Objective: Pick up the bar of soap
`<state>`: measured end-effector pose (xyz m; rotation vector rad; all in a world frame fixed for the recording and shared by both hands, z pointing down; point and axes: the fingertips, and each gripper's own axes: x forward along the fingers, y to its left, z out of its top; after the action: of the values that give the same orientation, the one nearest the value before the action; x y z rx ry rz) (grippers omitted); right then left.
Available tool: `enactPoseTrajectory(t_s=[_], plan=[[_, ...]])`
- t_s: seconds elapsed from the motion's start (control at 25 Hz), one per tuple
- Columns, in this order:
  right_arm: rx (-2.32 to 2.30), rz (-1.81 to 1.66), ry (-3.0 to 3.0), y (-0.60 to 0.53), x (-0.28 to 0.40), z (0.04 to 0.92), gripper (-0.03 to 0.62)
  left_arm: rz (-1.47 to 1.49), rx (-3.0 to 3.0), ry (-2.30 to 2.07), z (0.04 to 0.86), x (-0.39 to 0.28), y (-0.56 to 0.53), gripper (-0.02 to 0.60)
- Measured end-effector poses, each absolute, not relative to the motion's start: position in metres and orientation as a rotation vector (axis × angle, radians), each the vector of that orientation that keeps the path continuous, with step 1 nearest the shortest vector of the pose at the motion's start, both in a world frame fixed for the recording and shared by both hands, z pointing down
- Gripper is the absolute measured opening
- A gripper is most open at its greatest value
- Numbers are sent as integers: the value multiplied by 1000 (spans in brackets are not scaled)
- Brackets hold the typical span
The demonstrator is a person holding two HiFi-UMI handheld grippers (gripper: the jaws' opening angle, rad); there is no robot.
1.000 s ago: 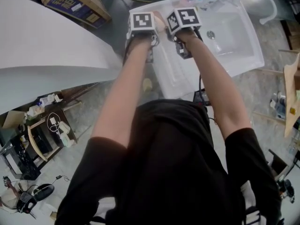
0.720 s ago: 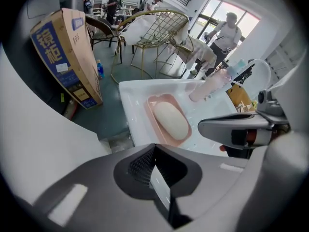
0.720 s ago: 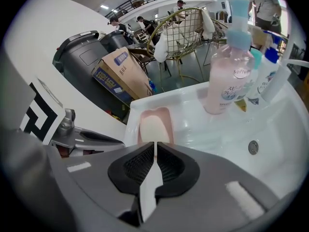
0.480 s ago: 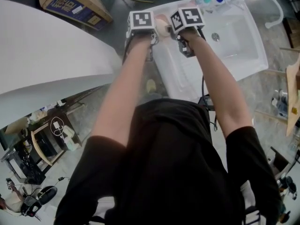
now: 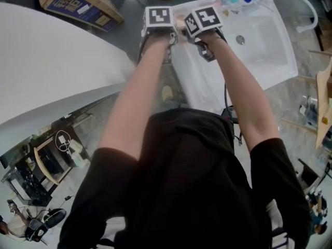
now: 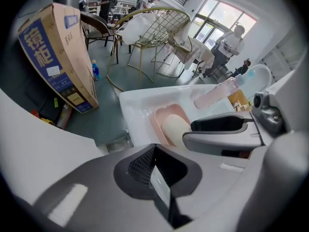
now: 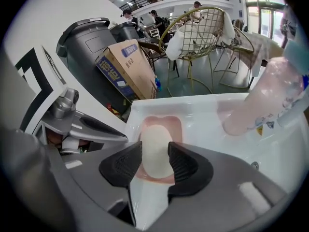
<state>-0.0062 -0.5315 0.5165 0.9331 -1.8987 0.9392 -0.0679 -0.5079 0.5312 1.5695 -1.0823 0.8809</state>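
Far to the left, a brown cardboard box with blue print (image 5: 78, 4) lies on the grey floor (image 5: 129, 9). Next comes the person's bare left arm (image 5: 137, 92), and at its end are the left tongs (image 6: 153, 170). These tongs are closed, pad against pad, and there is nothing in them. They hang by the left edge of the big white sink basin (image 5: 275, 69), near its far left corner.

In that corner sits a shallow pink soap dish (image 7: 161, 122). The pale cream bar of soap (image 7: 155, 146) lies flat in the dish and fills most of it.

Then come the right tongs (image 7: 154, 164), close beside the left ones. They are over the dish and point steeply down. Their two black bumpy pads (image 7: 123, 164) stand apart, and they have just been opening. The soap shows in the gap between the pads, but the pads do not squeeze it. The soap is not picked up yet.

Further right, a see-through pink bottle (image 7: 263, 98) is at the back edge of the sink. The round metal drain (image 5: 239, 39) is in the deep part of the sink, well apart from the soap.
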Motion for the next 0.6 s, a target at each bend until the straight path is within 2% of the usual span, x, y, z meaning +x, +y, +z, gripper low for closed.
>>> enactPoseTrajectory(t_s=[0.24,0.6], plan=[[887,896,-1903,-531,-11,518,243,892,1566,-1100,530,-75,-513,-2],[889,758,-1883,-533,-10,520,236,876,1573,-1102,531,-75,-516,-2]])
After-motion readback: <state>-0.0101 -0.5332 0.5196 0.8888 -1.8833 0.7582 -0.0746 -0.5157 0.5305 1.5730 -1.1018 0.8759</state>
